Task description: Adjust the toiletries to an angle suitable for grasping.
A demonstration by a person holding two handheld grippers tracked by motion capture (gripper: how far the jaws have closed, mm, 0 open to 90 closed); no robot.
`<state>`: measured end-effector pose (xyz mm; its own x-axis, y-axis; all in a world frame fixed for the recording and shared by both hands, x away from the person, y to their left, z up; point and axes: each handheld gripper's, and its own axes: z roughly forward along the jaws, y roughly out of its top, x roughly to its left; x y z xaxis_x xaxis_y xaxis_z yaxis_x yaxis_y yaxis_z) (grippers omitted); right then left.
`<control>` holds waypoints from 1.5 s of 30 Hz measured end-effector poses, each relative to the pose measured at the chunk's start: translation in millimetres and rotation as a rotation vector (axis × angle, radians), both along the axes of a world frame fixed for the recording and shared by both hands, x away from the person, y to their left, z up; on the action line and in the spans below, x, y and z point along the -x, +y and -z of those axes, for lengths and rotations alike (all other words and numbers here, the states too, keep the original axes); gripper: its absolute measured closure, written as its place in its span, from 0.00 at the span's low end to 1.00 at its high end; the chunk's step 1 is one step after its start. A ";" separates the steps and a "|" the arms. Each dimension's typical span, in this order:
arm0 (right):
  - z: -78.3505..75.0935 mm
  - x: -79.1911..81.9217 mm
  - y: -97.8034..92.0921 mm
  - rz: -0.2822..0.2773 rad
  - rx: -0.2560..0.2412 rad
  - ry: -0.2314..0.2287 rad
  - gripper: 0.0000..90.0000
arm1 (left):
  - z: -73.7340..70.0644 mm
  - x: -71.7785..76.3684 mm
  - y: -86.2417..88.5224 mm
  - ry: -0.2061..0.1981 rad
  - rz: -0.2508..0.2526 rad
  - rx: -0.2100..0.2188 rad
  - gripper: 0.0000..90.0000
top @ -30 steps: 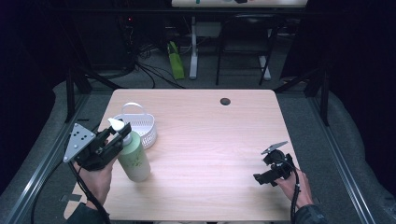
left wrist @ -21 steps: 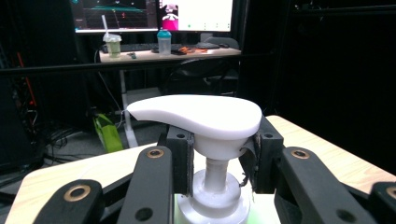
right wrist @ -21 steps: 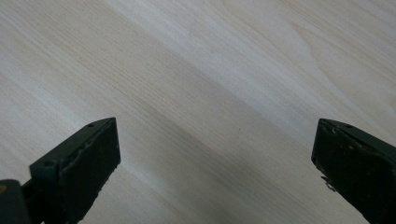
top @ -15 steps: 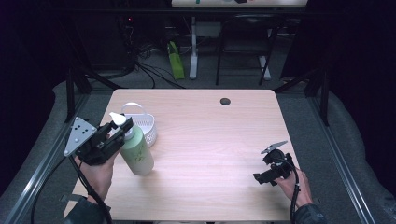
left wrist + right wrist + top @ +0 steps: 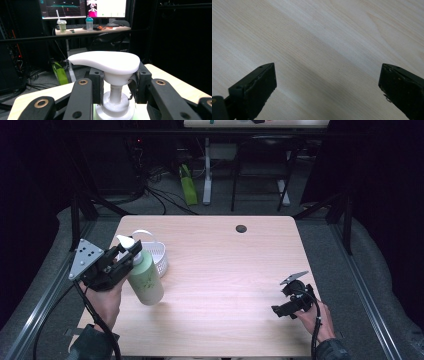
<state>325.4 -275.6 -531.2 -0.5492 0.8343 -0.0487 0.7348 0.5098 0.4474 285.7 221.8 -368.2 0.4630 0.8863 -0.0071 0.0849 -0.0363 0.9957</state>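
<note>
A pale green pump bottle (image 5: 145, 279) with a white pump head (image 5: 127, 242) stands tilted on the left of the wooden table (image 5: 225, 270). My left gripper (image 5: 125, 254) is shut on the neck just under the pump head (image 5: 106, 61), one black jaw on each side of the white stem (image 5: 115, 93). Behind the bottle sits a small white basket (image 5: 156, 255) with a handle. My right gripper (image 5: 289, 296) rests low near the table's front right, jaws wide apart over bare wood (image 5: 324, 62), holding nothing.
A dark round grommet (image 5: 241, 228) sits near the table's far edge. Beyond the table are desk legs, cables and a green object (image 5: 188, 185) on the floor. A desk with monitors and cups (image 5: 61, 25) stands farther back.
The left gripper and the bottle top have shifted slightly up and toward the far side, tilting the bottle. The right gripper has stayed in place.
</note>
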 end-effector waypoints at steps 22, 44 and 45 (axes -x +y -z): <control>0.9 -0.3 -0.2 0.000 -0.002 0.007 0.03 | -22.0 -13.1 -2.2 -0.030 0.005 -0.001 0.75; 2.4 0.9 -1.4 -0.005 -0.011 0.022 0.01 | -50.0 -34.1 -7.2 -0.072 0.026 -0.003 0.75; 2.5 0.8 -1.4 -0.005 -0.009 0.022 0.01 | -50.9 -35.0 -6.4 -0.070 0.026 0.000 0.75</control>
<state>324.6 -277.1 -533.7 -0.5541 0.8319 -0.0293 0.7420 0.5096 0.4356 320.8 215.3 -317.3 0.4856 0.8738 0.0263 0.0139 -0.0378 0.9992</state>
